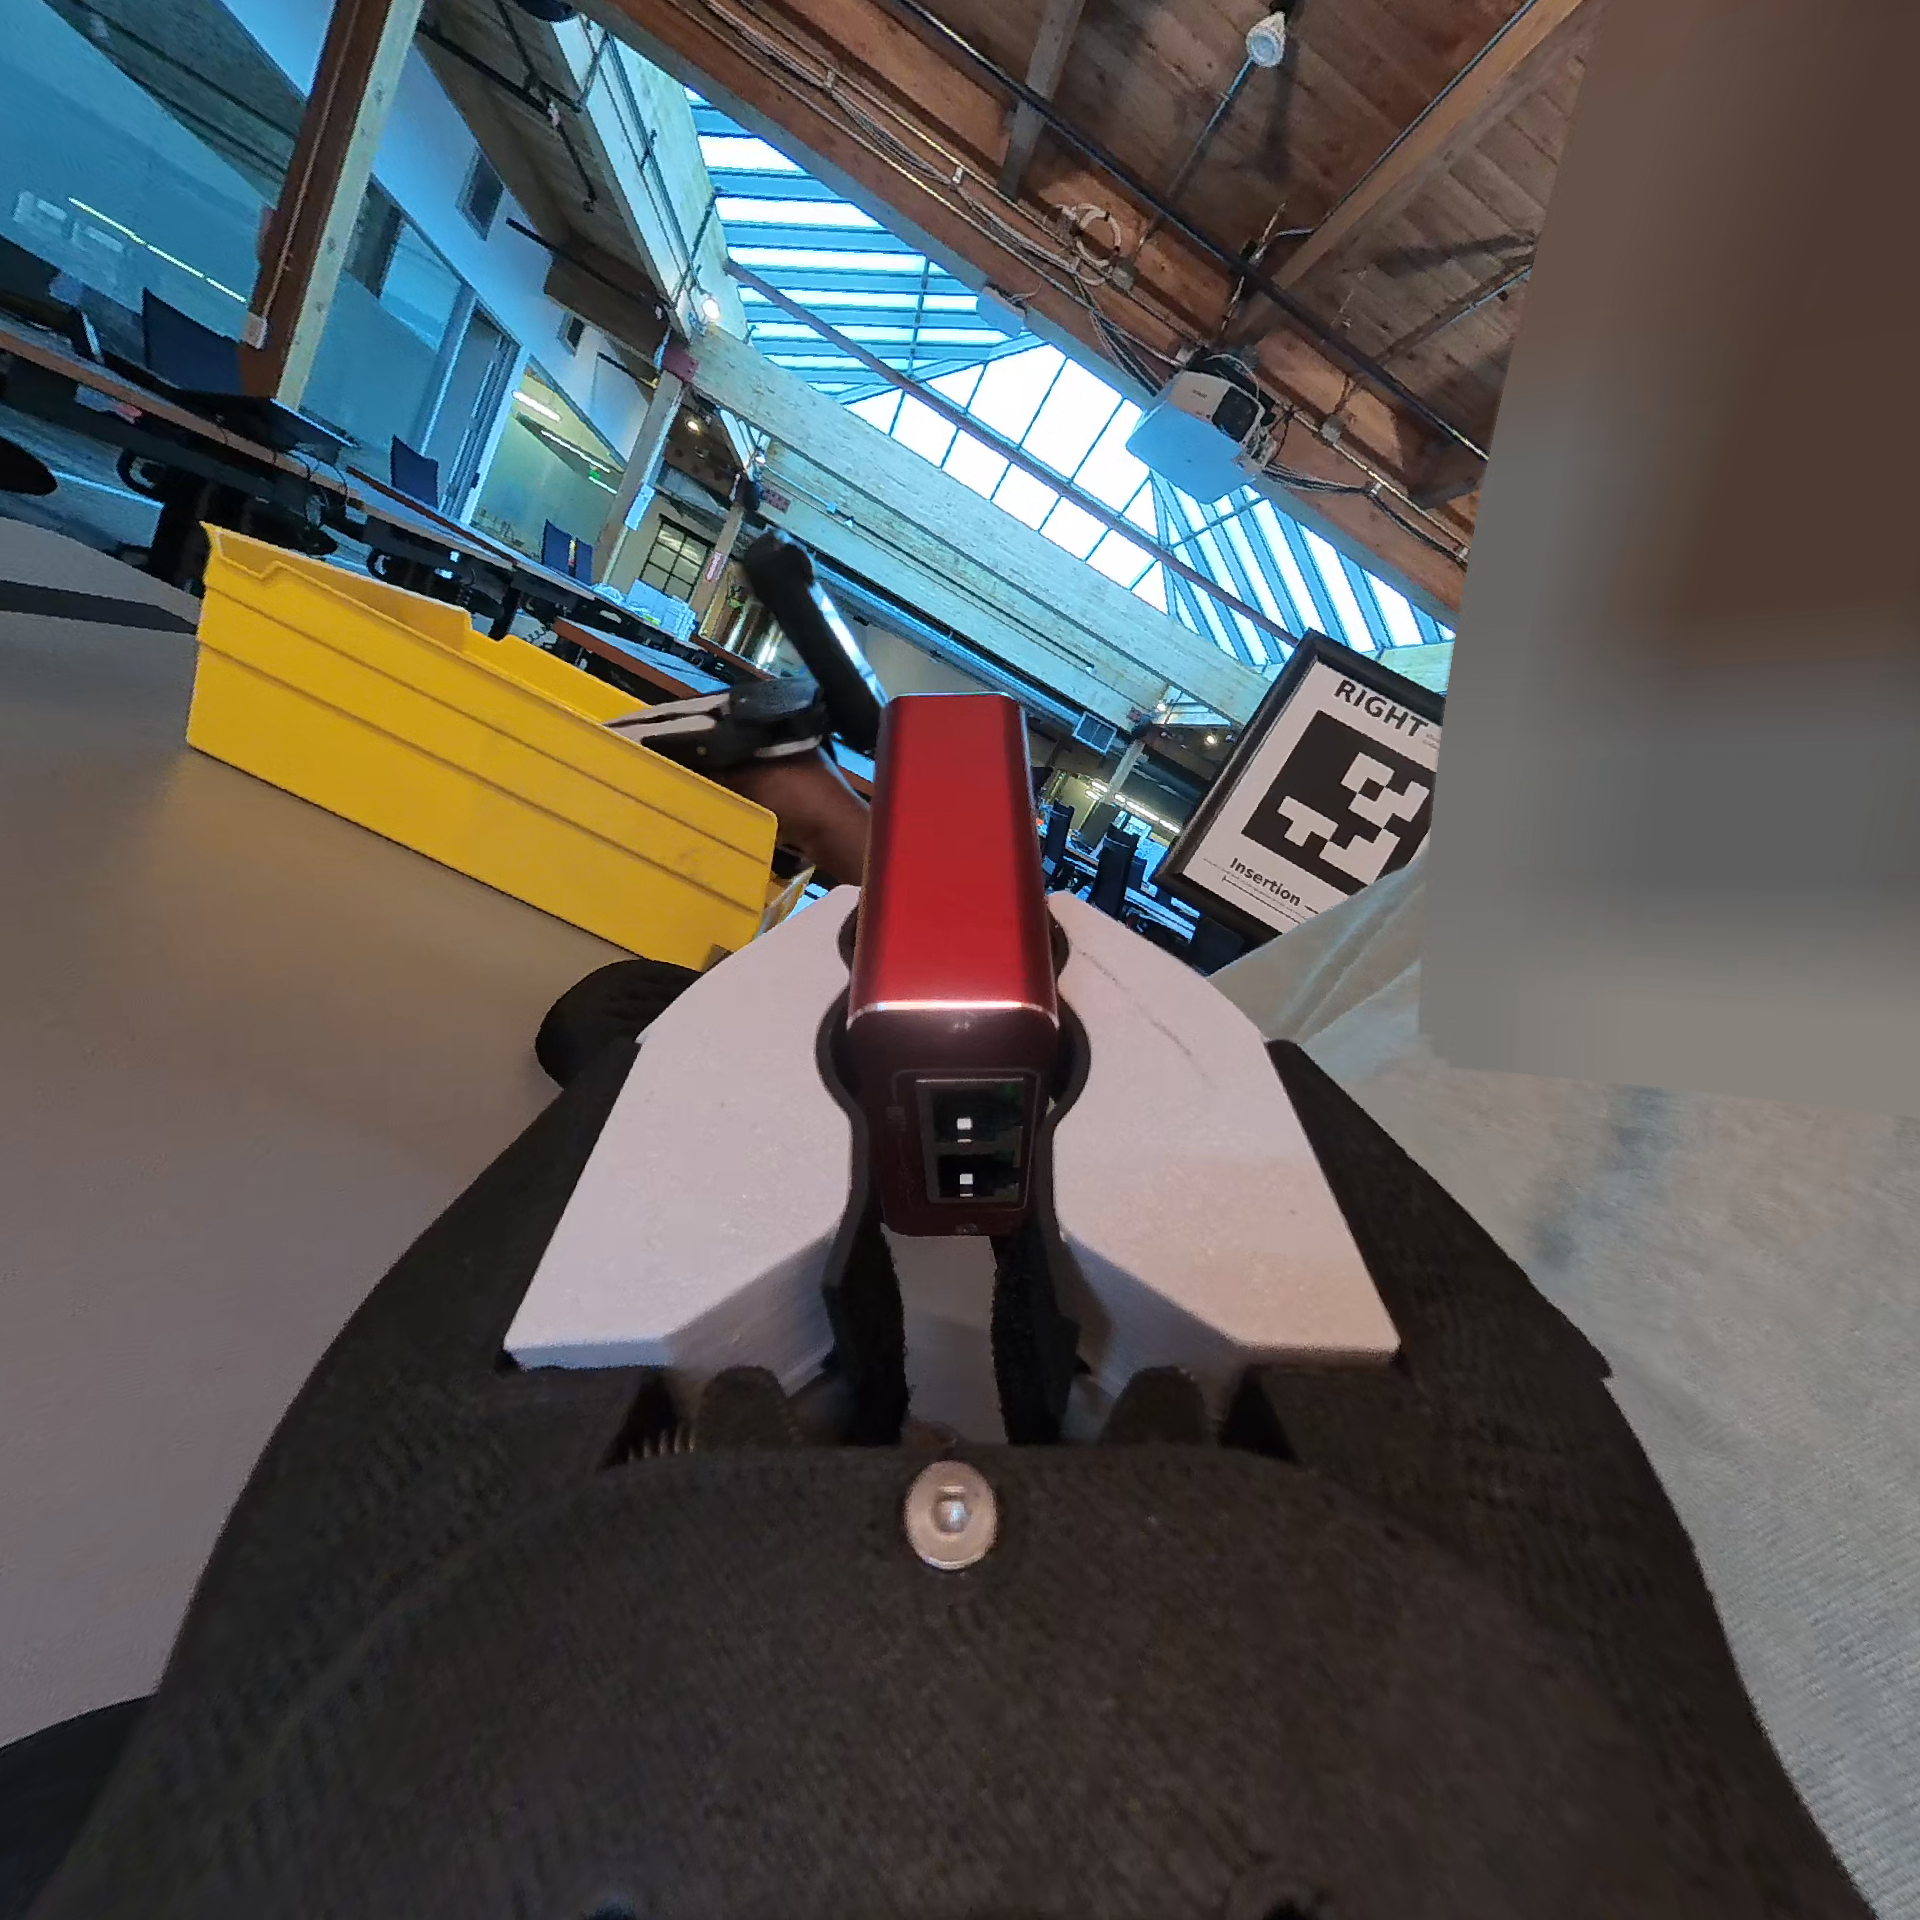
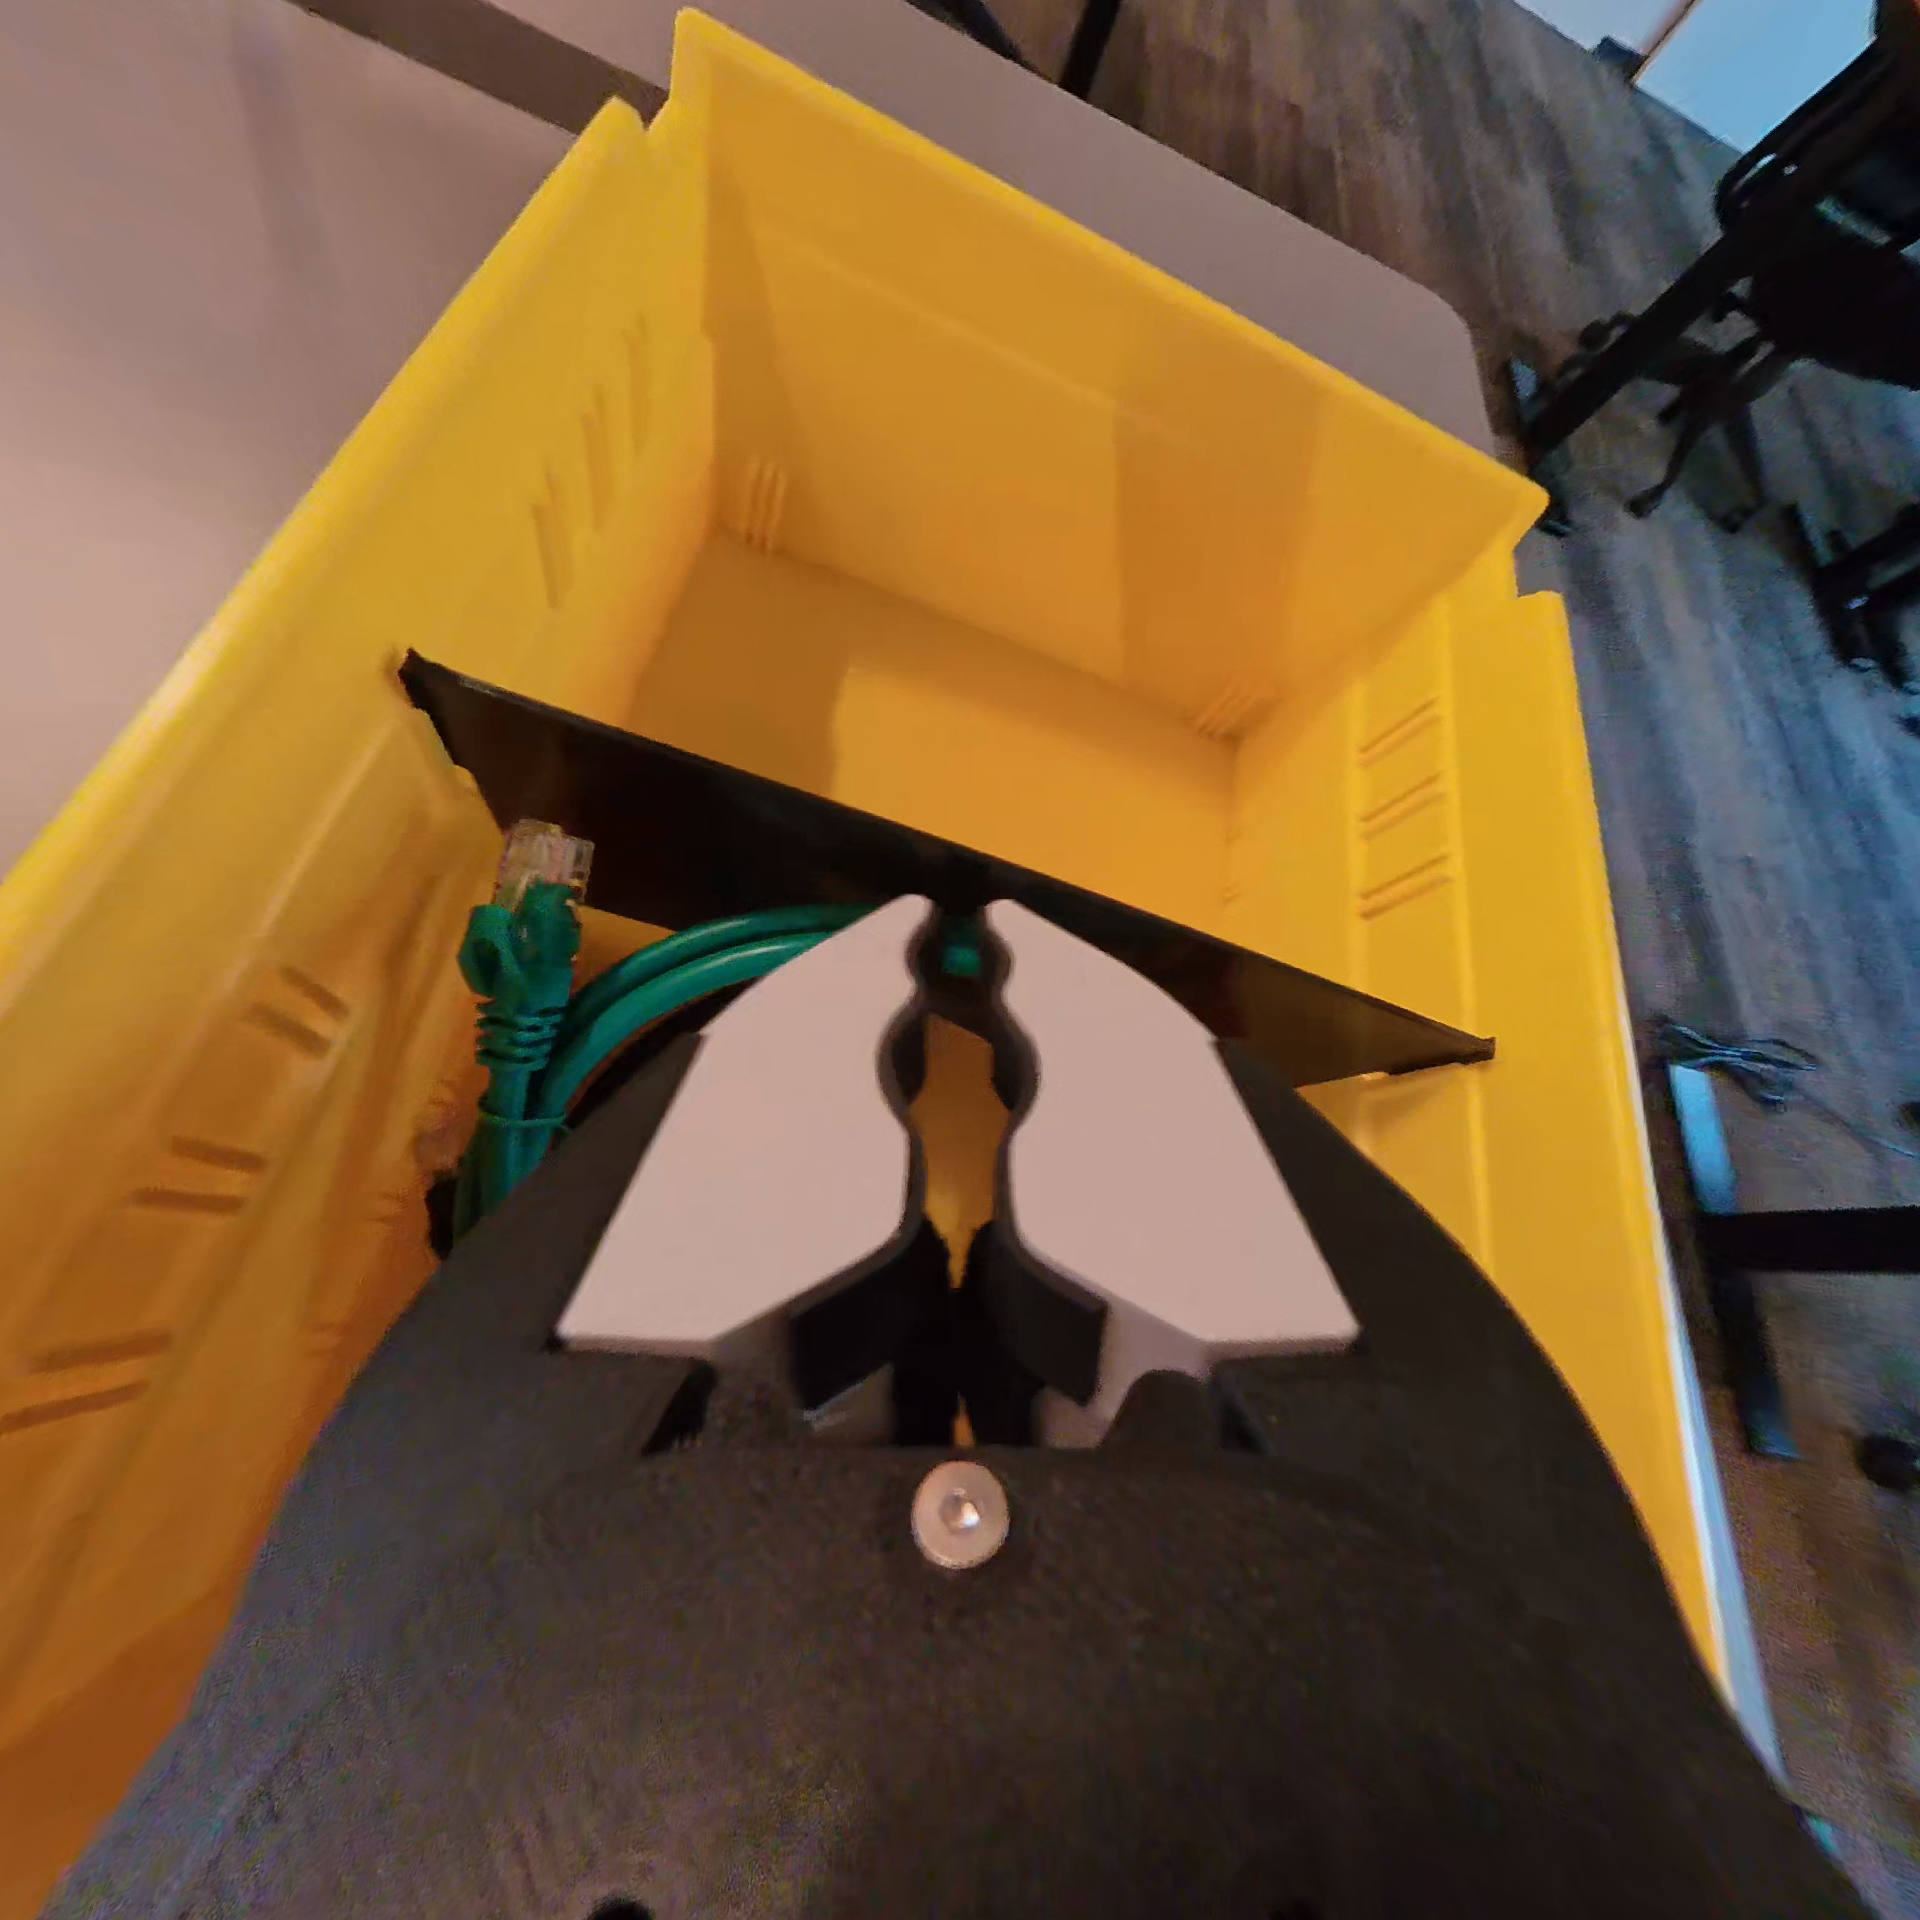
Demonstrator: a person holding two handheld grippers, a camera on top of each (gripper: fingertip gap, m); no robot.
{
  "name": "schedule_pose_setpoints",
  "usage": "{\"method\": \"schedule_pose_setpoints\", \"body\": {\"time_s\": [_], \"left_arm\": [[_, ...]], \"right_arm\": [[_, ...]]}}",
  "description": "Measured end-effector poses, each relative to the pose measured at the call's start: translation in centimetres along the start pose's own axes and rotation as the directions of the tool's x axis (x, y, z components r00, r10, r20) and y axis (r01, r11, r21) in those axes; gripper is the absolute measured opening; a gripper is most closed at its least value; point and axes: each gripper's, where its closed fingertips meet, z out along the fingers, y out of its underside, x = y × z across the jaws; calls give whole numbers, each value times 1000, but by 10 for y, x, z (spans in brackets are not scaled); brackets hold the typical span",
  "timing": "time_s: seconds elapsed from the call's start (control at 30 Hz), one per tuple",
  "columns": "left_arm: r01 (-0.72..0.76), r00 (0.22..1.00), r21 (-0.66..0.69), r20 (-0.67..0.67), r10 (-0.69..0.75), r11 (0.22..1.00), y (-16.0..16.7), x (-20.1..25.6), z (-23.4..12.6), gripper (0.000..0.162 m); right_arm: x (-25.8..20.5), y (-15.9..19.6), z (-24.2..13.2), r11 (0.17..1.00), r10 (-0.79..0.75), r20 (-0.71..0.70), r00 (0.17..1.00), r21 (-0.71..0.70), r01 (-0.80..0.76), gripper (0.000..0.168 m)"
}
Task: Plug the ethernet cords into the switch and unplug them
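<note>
A red ethernet switch (image 1: 951,914) is clamped between the white fingers (image 1: 727,1143) of the left gripper (image 1: 954,935), with its two stacked ports faced toward the camera. A yellow bin (image 1: 447,769) is seen behind on the grey table (image 1: 208,1039). The right gripper (image 1: 727,727) is seen over the bin, its jaws hidden. A framed black-and-white marker sign (image 1: 1320,790) is placed to the right.

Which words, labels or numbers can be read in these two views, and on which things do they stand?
Black-framed white sign with a square black-and-white marker: printed words above and below the marker, legible, but I do not quote writing.
Red switch: tiny marks beside its two ports, too small to read.
Yellow bin, black divider, green cord: no writing.
</note>
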Motion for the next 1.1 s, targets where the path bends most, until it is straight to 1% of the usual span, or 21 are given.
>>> {"method": "schedule_pose_setpoints", "body": {"time_s": [0.03, 0.1, 0.17, 0.23, 0.27, 0.3, 0.37, 0.4, 0.43, 0.47, 0.5, 0.53, 0.57, 0.67, 0.7, 0.77, 0.83, 0.93, 1.0, 1.03, 1.1], "left_arm": [[4, 1000, 2, 2, -4, 1000, 0, -1, 0, 28], [13, 1000, 6, 7, -13, 1000, -1, -2, -1, 28], [25, 1000, 9, 10, -25, 1000, -1, -3, -1, 28], [36, 999, 4, 12, -36, 999, -1, -5, -1, 28], [38, 999, -1, 12, -38, 999, 0, -5, 0, 28], [38, 999, -7, 10, -38, 999, 1, -5, 0, 28], [26, 1000, -22, 5, -26, 999, 3, -3, 1, 28], [16, 1000, -33, 1, -16, 999, 4, -2, 2, 28], [3, 1000, -45, -4, -3, 999, 6, 0, 3, 28], [-12, 1000, -59, -8, 11, 998, 8, 2, 4, 28], [-26, 1000, -73, -10, 25, 997, 10, 3, 5, 28], [-38, 999, -86, -12, 37, 996, 12, 4, 6, 28], [-48, 999, -93, -14, 47, 995, 13, 5, 6, 28], [-58, 998, -91, -14, 57, 994, 13, 6, 6, 28], [-57, 998, -87, -13, 56, 995, 13, 6, 6, 28], [-58, 998, -87, -12, 57, 995, 12, 6, 5, 28], [-67, 998, -91, -22, 66, 994, 13, 8, 6, 28], [-73, 997, -125, 8, 74, 989, 18, 4, 9, 31], [-36, 999, -93, 26, 39, 995, 13, 0, 7, 38], [-13, 999, -62, 48, 16, 998, 8, -5, 5, 44], [19, 999, -22, 32, -19, 1000, 2, -5, 2, 42]], "right_arm": [[-1, -2, -3, 1000, 23, 27, 999, 17, -24, 26], [6, -10, -16, 992, 78, 4, 997, 95, -78, 45], [2, -34, -41, 962, 58, 10, 998, 265, -58, 59], [-23, -68, -78, 884, -34, 72, 997, 468, -4, 67], [-45, -85, -100, 828, -116, 125, 985, 560, 26, 72], [-73, -98, -123, 769, -220, 194, 956, 638, 47, 72], [-142, -111, -166, 694, -413, 389, 824, 720, 8, 63], [-175, -113, -185, 690, -467, 497, 731, 722, -51, 63], [-208, -112, -203, 699, -505, 606, 614, 705, -121, 60], [-239, -109, -221, 714, -536, 700, 472, 674, -189, 61], [-264, -104, -235, 736, -549, 761, 345, 636, -232, 60], [-284, -100, -241, 763, -541, 796, 269, 600, -240, 58], [-300, -97, -240, 789, -526, 818, 232, 571, -225, 57], [-333, -82, -224, 861, -470, 865, 176, 493, -127, 55], [-341, -79, -223, 879, -438, 887, 146, 457, -137, 49], [-350, -75, -229, 903, -390, 919, 50, 393, -175, 33], [-350, -76, -230, 912, -354, 935, 23, 350, -214, 27], [-345, -75, -230, 899, -380, 924, 43, 380, -217, 25], [-334, -82, -229, 877, -409, 906, 110, 424, -227, 25], [-324, -88, -227, 865, -419, 893, 162, 447, -229, 25], [-293, -105, -220, 832, -427, 851, 305, 502, -236, 25]]}}
